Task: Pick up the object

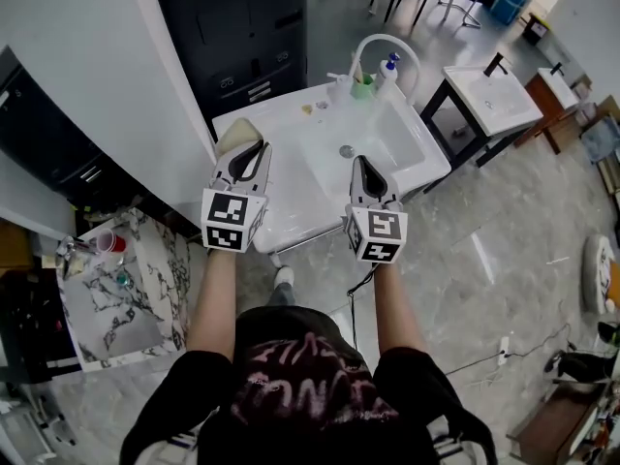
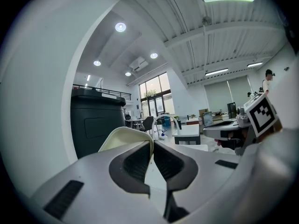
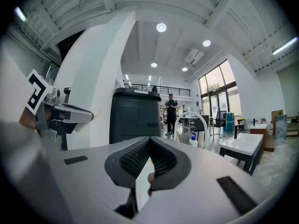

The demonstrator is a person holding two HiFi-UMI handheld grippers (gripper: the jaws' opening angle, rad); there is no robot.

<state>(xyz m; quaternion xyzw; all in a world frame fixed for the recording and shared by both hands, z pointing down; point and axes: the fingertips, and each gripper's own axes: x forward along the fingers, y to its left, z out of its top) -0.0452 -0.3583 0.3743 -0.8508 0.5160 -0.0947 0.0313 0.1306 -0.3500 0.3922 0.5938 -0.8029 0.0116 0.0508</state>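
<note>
Above the near-left corner of a white washbasin, the left gripper has its jaws nearly together, pinched on the edge of a thin, cream-coloured pad. The left gripper view shows this closely. The pad rises from between the dark ribbed pads at the tips of the left gripper and curves away to the left, clear of any surface. What the pad is made of cannot be told.

Just to the right, the right gripper hovers over the basin's near rim. In its own view the tips of the right gripper meet with nothing between them. The two grippers are side by side and apart, both pointing toward the far side of the scene.

At the far edge of the washbasin stands a white arched faucet. Beside it are a green cup and a pump bottle with a blue top. A dark cabinet stands behind the basin to the far left. A second washbasin on a black stand lies to the far right. Near left, a marble-patterned tabletop carries a red cup. In the right gripper view, a person stands far off beside the dark cabinet.
</note>
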